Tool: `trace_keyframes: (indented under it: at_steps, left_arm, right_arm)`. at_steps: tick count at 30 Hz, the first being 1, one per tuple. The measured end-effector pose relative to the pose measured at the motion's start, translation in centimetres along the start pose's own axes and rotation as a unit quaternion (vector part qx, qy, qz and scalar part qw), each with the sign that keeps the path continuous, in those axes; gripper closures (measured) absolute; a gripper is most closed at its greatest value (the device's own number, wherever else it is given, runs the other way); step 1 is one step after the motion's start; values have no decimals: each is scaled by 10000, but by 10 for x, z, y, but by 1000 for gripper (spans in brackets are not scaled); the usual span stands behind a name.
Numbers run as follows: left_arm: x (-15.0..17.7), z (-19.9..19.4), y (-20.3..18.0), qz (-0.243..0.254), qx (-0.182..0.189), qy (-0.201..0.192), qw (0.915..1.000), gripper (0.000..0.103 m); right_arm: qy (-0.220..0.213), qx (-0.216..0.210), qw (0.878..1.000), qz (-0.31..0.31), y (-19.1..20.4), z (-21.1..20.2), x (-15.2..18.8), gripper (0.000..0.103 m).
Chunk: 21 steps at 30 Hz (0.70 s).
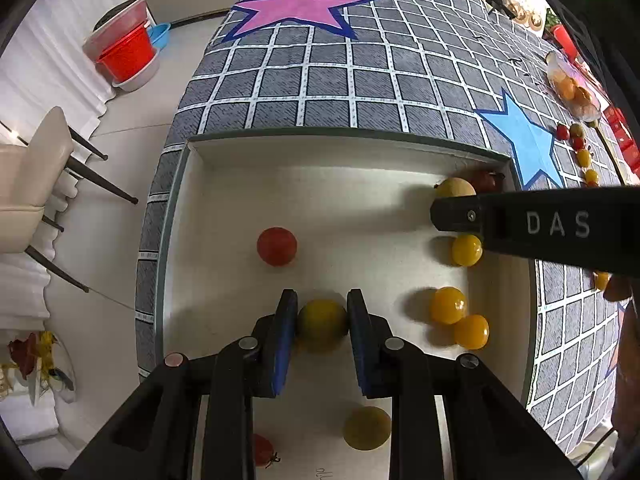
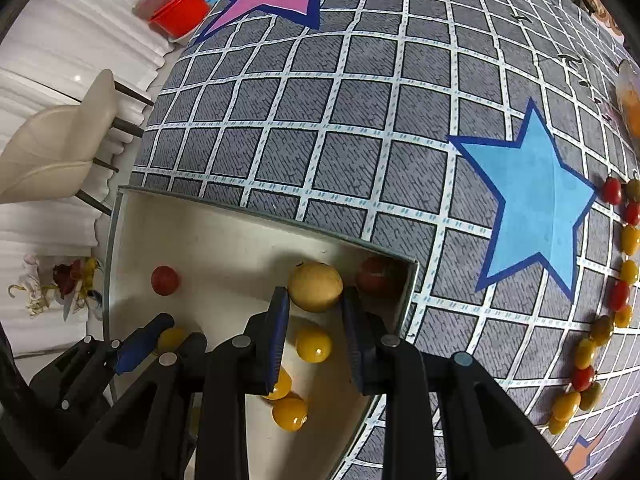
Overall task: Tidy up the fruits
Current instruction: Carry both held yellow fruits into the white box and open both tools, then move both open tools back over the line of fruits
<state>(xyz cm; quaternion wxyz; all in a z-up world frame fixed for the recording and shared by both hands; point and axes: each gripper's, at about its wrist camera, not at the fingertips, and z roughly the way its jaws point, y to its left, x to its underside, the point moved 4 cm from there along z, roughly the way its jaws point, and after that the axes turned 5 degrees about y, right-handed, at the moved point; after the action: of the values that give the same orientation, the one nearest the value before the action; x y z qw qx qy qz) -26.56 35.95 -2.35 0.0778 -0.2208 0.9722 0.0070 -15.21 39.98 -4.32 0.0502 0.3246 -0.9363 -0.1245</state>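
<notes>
A white box [image 1: 192, 216] sits sunk in the checkered table and holds several red and yellow cherry tomatoes. My left gripper [image 1: 322, 312] is shut on a yellow-green tomato [image 1: 322, 322] low inside the box. A red tomato [image 1: 277, 246] lies ahead of it. My right gripper [image 2: 314, 300] hangs over the box's right corner with its jaws apart on either side of a pale yellow fruit [image 2: 316, 286]; whether it grips it is unclear. A red fruit [image 2: 376, 276] lies in the corner [image 2: 408, 280]. A row of tomatoes [image 2: 620, 292] lies on the table at right.
The table cloth has a pink star [image 1: 296, 8] at the far end and a blue star [image 2: 536, 204] to the right of the box. A beige chair [image 1: 36, 168] and red bowls [image 1: 128, 52] stand on the floor at left. A bag of oranges [image 1: 572, 88] lies far right.
</notes>
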Motion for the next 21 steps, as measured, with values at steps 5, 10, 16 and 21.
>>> trace_keyframes:
  at_steps: [5,10,16,21]
  left_arm:
    - [2,-1,-3,122,-87,7,9999,71]
    - [4,-16,-4,191,-288,-295,9990,24]
    - [2,-25,-9,284,-286,-231,9989,24]
    - [-9,-44,-24,563,-293,-439,9970,24]
  right_arm:
    - [74,-243,9997,0,0,-5,-5,58]
    - [-193,-351,9992,-59,6,-28,-8,28]
    - [-539,-449,9972,272,-16,-62,-4,24]
    - [-681,-338,9949,657,-60,-83,20,24]
